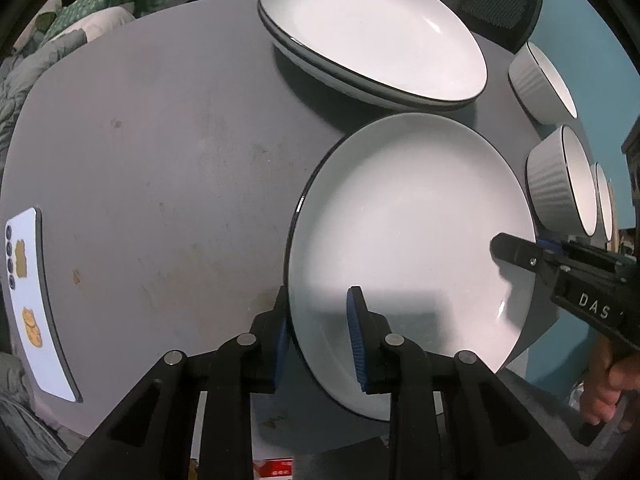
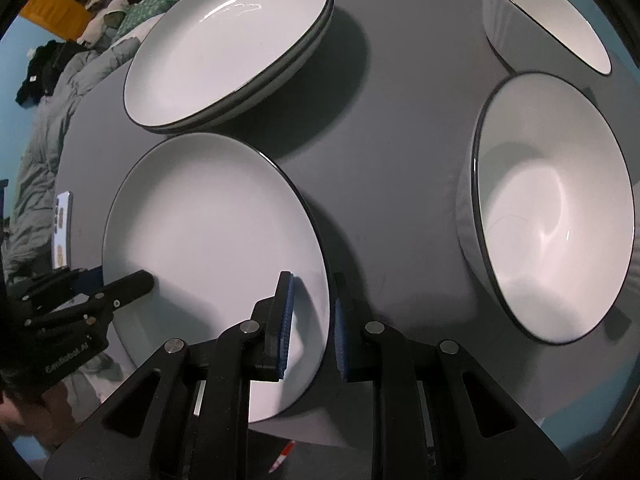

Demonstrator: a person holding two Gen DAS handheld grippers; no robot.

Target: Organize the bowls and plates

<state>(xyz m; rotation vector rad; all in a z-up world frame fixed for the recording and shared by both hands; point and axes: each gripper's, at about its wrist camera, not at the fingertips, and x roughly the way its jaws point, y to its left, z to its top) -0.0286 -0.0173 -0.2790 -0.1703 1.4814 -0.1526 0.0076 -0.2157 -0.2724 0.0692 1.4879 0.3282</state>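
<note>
A white plate [image 1: 408, 240] with a thin dark rim lies on the grey counter [image 1: 160, 160], filling the lower right of the left wrist view and the lower left of the right wrist view [image 2: 212, 248]. The left hand-held gripper [image 1: 320, 340] straddles its near-left edge, one blue-padded finger under or outside the rim and the other over the plate's face; the gap is narrow around the rim, though whether the pads actually press it is hard to tell. The right hand-held gripper [image 2: 310, 324] sits the same way over the plate's opposite edge, its jaws narrow with the rim between them. Each tool shows in the other's camera: the right one enters from the right of the left wrist view, with white letters "DAS" on its black body; the left one at the lower left of the right wrist view bears pale lettering too blurred to read surely.

Beyond the plate, at the top of both views, stands a stack of matching plates [image 1: 372, 32], just apart from it. Ribbed white bowls [image 1: 560, 184] line the right edge of the left wrist view. A phone [image 1: 32, 300] in a white case with orange stickers lies at the counter's left edge.
</note>
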